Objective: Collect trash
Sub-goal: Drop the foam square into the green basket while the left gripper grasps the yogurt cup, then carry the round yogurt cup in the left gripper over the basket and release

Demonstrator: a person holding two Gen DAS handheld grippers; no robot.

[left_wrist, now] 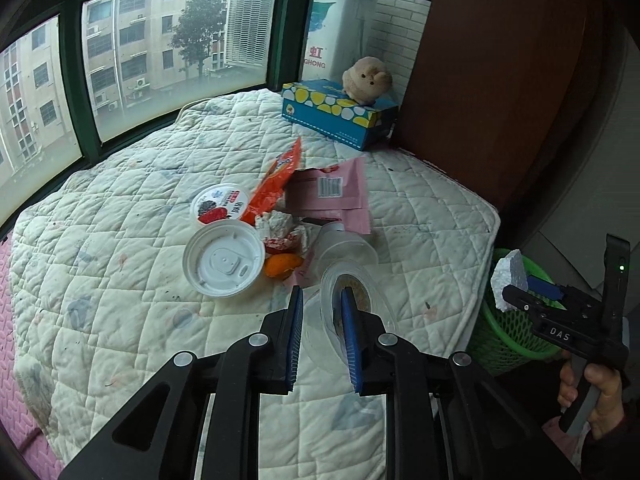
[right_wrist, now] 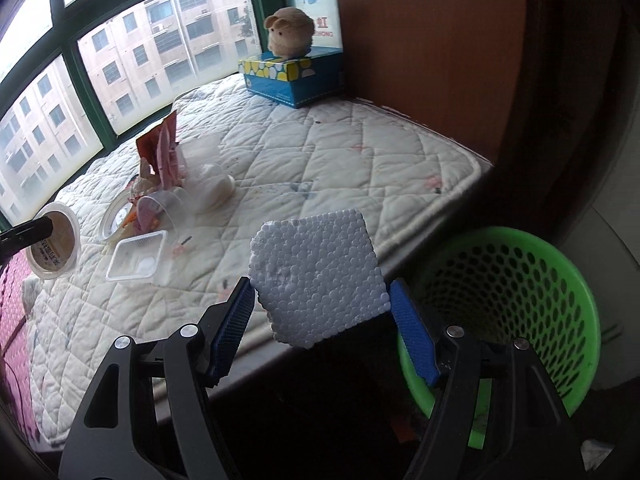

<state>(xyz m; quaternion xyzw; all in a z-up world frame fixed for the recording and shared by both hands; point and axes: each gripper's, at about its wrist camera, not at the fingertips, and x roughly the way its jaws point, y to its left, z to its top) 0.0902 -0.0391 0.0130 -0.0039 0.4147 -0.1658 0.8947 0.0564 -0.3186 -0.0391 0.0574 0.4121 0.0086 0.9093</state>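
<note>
The white foam block (right_wrist: 318,276), pebbly and rough-edged, sits clamped between the wide-set jaws of the right hand-held gripper (right_wrist: 320,312), just beside the green basket (right_wrist: 560,280). To drop it cleanly, I would carry it over the basket's mouth before letting go. The left hand-held gripper (left_wrist: 320,308), narrowly set, pinches the wall of a clear cup (left_wrist: 360,304) above the quilted mattress (left_wrist: 120,240), well away from the basket.

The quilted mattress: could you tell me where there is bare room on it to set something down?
Bare quilt lies between the tissue box and the edge by the green basket. Also bare: the strip along the window. Crowded: the trash cluster around the white lid.
</note>
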